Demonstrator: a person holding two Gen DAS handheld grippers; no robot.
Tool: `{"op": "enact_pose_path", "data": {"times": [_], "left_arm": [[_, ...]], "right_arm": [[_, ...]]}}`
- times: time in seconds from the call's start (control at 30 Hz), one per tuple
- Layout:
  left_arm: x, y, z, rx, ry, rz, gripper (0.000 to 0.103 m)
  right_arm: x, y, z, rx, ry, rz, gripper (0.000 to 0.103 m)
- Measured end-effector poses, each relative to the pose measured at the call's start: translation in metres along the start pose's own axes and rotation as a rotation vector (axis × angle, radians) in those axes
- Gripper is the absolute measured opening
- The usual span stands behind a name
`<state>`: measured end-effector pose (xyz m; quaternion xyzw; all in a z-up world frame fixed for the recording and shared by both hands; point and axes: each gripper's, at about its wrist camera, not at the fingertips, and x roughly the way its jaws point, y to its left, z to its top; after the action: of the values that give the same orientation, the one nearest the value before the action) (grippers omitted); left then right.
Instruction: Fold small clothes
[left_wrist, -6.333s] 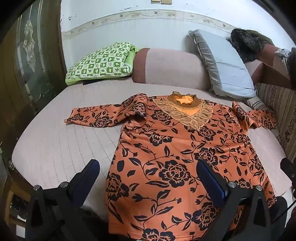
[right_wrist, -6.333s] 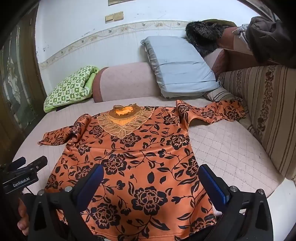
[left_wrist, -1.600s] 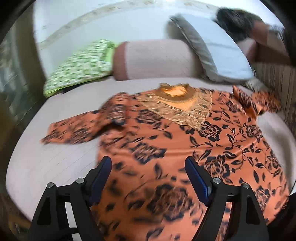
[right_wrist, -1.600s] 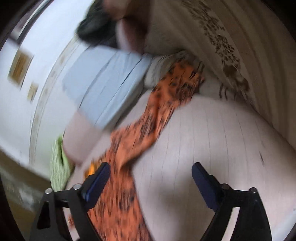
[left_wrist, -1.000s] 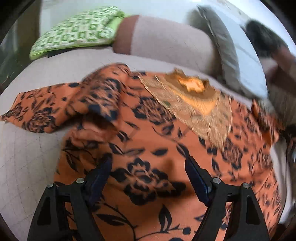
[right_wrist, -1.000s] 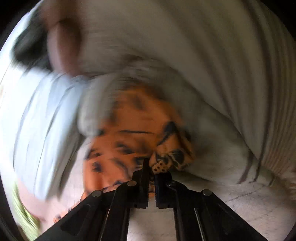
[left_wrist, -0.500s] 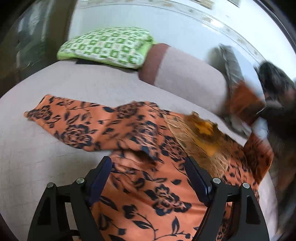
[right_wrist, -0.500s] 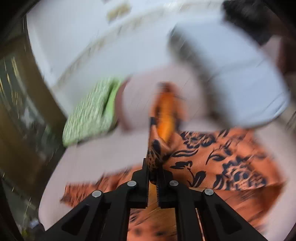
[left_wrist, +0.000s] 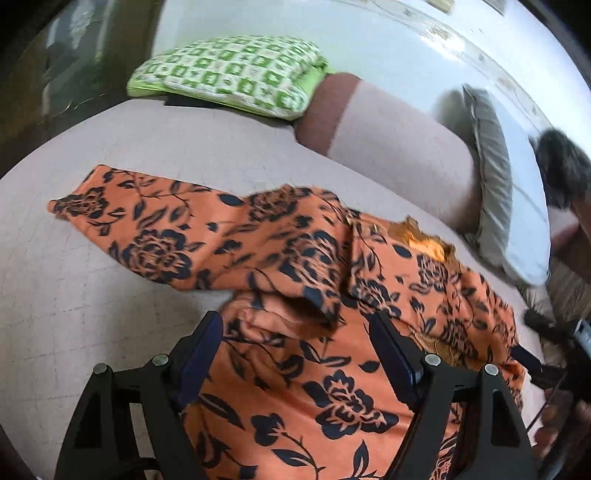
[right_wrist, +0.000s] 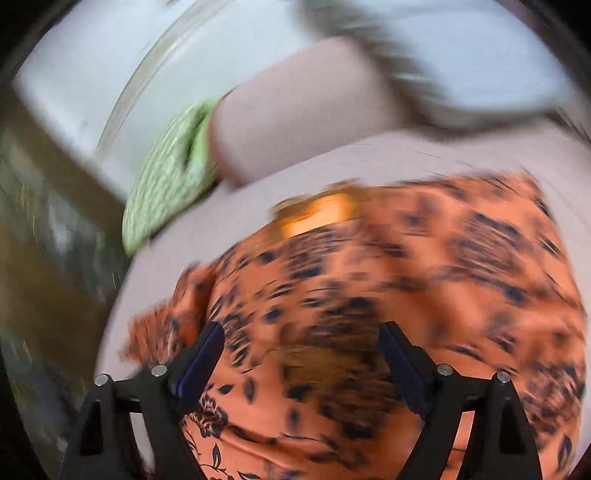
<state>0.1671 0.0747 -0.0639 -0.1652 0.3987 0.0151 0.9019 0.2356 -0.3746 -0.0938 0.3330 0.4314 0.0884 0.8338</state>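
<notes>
An orange blouse with a black flower print (left_wrist: 332, 387) lies spread on a pale quilted bed (left_wrist: 92, 295). In the left wrist view, one sleeve (left_wrist: 155, 236) stretches flat toward the left, while the opposite side of the garment is folded in over the chest, partly covering the gold-trimmed neckline (left_wrist: 424, 243). The left gripper (left_wrist: 295, 354) hangs over the body of the blouse with its jaws spread wide and nothing between them. At the far right edge a dark device is cut off by the frame and hard to identify. Behind the bed sit a green checked pillow (left_wrist: 229, 70), a pinkish bolster (left_wrist: 388, 136) and a grey pillow (left_wrist: 495, 173). The right wrist view is heavily smeared by motion: the blouse (right_wrist: 388, 295) shows only as streaked orange and black, its folds unreadable. The right gripper (right_wrist: 301, 354) also stands wide open above the fabric, holding nothing. The green pillow (right_wrist: 166, 184) and bolster (right_wrist: 295, 118) appear as soft blurs.
</notes>
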Motion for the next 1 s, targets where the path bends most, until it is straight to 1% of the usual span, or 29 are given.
{"op": "enact_pose_path", "data": {"times": [0.07,0.1,0.13,0.17,0.2,0.27,0.33,0.4,0.5,0.53,0.57,0.6,0.63,0.67,0.7,0.73,0.77,0.8,0.83,0.9,0.93,0.97,1.0], "left_arm": [[0.008,-0.008,-0.002,0.020,0.021,-0.019,0.082],[0.015,-0.014,-0.003,0.033,0.043,-0.042,0.082],[0.023,-0.022,-0.004,0.053,0.085,-0.080,0.082],[0.028,-0.027,-0.003,0.062,0.110,-0.117,0.082],[0.031,-0.033,-0.001,0.068,0.118,-0.147,0.082],[0.038,-0.042,0.007,0.077,0.114,-0.170,0.082],[0.056,-0.047,0.020,0.038,0.154,-0.159,0.082],[0.074,-0.048,0.033,-0.039,0.179,-0.157,0.081],[0.098,-0.049,0.042,-0.084,0.217,-0.104,0.081],[0.101,-0.049,0.043,-0.091,0.214,-0.088,0.081],[0.102,-0.052,0.044,-0.087,0.202,-0.069,0.077],[0.104,-0.056,0.046,-0.069,0.190,-0.028,0.046],[0.107,-0.057,0.047,-0.051,0.196,0.027,0.006],[0.110,-0.055,0.048,-0.052,0.211,0.068,0.007],[0.110,-0.047,0.050,-0.103,0.210,0.034,0.006],[0.107,-0.045,0.050,-0.119,0.199,0.020,0.006],[0.098,-0.044,0.051,-0.118,0.162,0.021,0.006],[0.086,-0.047,0.052,-0.098,0.106,0.041,0.005],[0.074,-0.050,0.052,-0.082,0.055,0.045,0.005],[0.064,-0.053,0.048,-0.063,0.018,0.049,0.006],[0.065,-0.054,0.046,-0.056,0.018,0.060,0.006],[0.073,-0.053,0.044,-0.043,0.042,0.078,0.006],[0.087,-0.050,0.039,-0.016,0.105,0.089,0.007]], "right_arm": [[-0.023,-0.047,-0.002,0.202,-0.015,0.055,0.088],[-0.033,-0.074,-0.004,0.275,-0.030,0.080,0.088],[-0.039,-0.088,-0.006,0.301,-0.046,0.083,0.088],[-0.048,-0.096,-0.011,0.304,-0.053,0.080,0.088],[-0.051,-0.101,-0.014,0.304,-0.050,0.091,0.088],[-0.057,-0.117,-0.011,0.291,-0.032,0.134,0.088],[-0.053,-0.109,-0.012,0.273,-0.039,0.136,0.088],[-0.048,-0.106,-0.005,0.269,-0.050,0.147,0.088],[-0.030,-0.099,-0.006,0.296,-0.056,0.170,0.088],[-0.029,-0.101,-0.007,0.302,-0.058,0.180,0.088],[-0.028,-0.103,-0.008,0.307,-0.062,0.185,0.088],[-0.028,-0.105,-0.007,0.311,-0.068,0.194,0.088],[-0.027,-0.105,-0.006,0.315,-0.069,0.197,0.088],[-0.028,-0.108,-0.003,0.324,-0.072,0.199,0.088],[-0.023,-0.105,-0.003,0.336,-0.077,0.200,0.088],[-0.023,-0.107,-0.002,0.356,-0.082,0.203,0.088],[-0.023,-0.110,-0.001,0.382,-0.089,0.210,0.088],[-0.024,-0.114,0.001,0.409,-0.098,0.212,0.088],[-0.024,-0.116,0.002,0.427,-0.104,0.210,0.088],[-0.026,-0.123,0.005,0.474,-0.128,0.217,0.088],[-0.028,-0.126,0.006,0.491,-0.143,0.210,0.088],[-0.031,-0.132,0.008,0.512,-0.169,0.194,0.088],[-0.033,-0.135,0.011,0.521,-0.178,0.183,0.087]]}}
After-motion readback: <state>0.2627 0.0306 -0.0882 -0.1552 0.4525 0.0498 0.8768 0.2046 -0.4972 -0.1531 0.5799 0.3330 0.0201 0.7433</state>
